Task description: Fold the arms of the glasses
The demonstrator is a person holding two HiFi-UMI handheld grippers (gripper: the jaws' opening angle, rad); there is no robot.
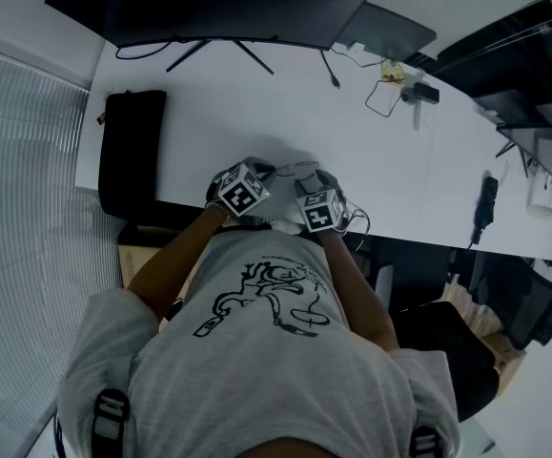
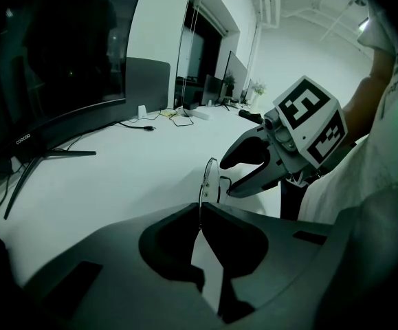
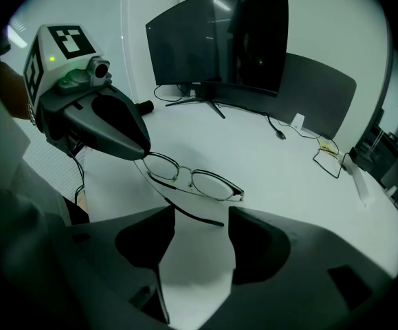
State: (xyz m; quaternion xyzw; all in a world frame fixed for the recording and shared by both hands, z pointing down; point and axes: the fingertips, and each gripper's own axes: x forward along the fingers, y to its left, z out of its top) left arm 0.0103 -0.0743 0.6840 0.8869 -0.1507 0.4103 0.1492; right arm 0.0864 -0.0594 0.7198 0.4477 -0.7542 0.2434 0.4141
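Note:
Thin metal-framed glasses point(image 3: 193, 180) hang over the white table point(image 3: 288, 184) near its front edge. My left gripper point(image 3: 142, 151) is shut on their left end, by the hinge. Seen from the left gripper view, the glasses point(image 2: 208, 179) stand edge-on, rising out of my closed left gripper point(image 2: 201, 210). One dark arm of the glasses point(image 3: 185, 215) is swung out and runs down into the gap of my right gripper point(image 3: 200, 215), which is open and not touching it. In the head view both grippers, left point(image 1: 242, 191) and right point(image 1: 320, 210), sit close together, and the glasses are hidden.
A large dark curved monitor point(image 1: 228, 3) stands at the back of the table point(image 1: 256, 103). A black pouch point(image 1: 131, 151) lies at the left edge. Cables and small items point(image 1: 399, 89) sit at the back right, and a black object point(image 1: 486, 203) lies at the right.

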